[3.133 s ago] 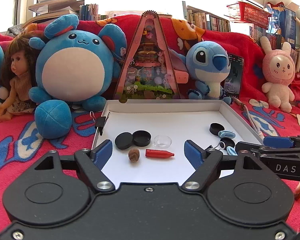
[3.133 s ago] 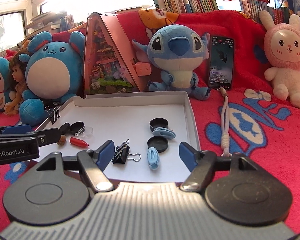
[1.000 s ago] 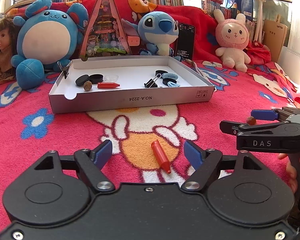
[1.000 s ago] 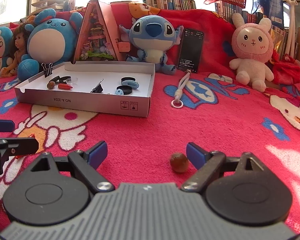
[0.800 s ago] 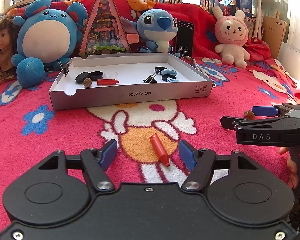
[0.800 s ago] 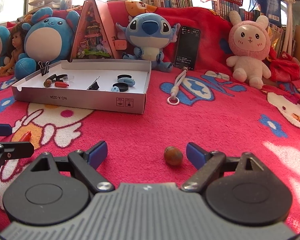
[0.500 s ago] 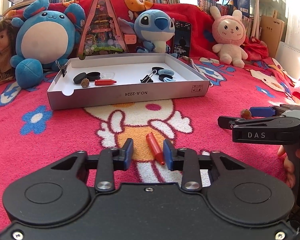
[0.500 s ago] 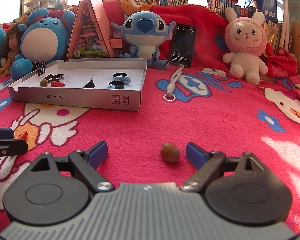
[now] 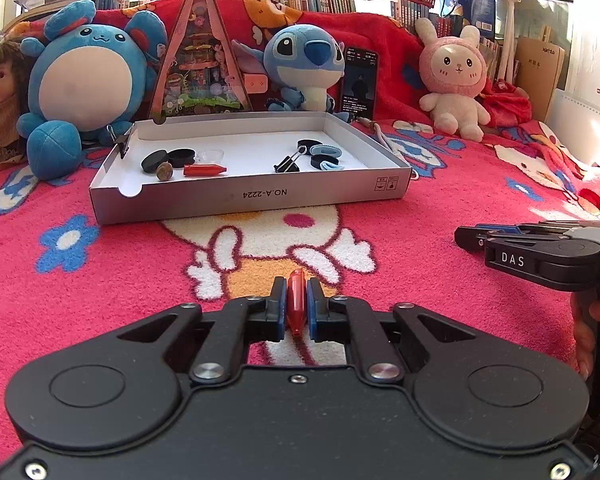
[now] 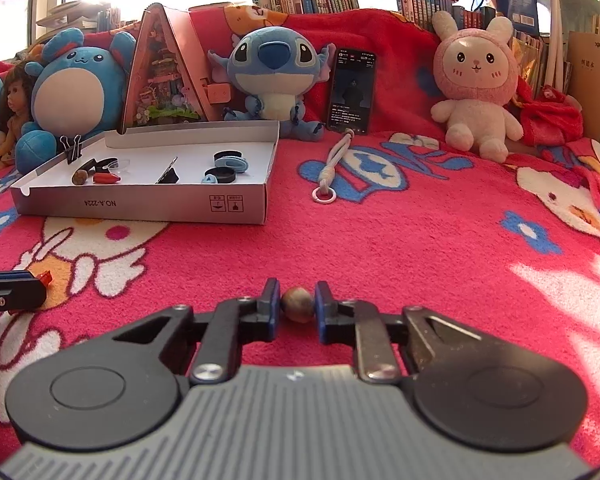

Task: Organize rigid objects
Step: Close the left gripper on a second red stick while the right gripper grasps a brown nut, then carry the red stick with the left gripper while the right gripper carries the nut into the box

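At the lower centre of the left wrist view, the left gripper point(image 9: 297, 306) has its fingers closed tight on a small red plastic crayon-shaped stick point(image 9: 295, 300), which lies lengthwise between the blue pads just above the red cartoon-print blanket point(image 9: 400, 240). At the lower centre of the right wrist view, the right gripper point(image 10: 297, 306) is closed on a small round brown nut-like ball point(image 10: 297, 304), both pads touching its sides. Both pieces look light, hard and stiff, so a firm squeeze should not harm them. The stick probably holds best across its thicker middle, as it is now; its smooth, tapered end could slide out. The ball gives only 2 small contact spots and may roll or pop free if the pads sit off its widest part. In the upper left of each view, the shallow white cardboard box point(image 9: 256, 196) already holds a matching red stick point(image 9: 204, 169) and brown ball point(image 9: 164, 171) near its left side.
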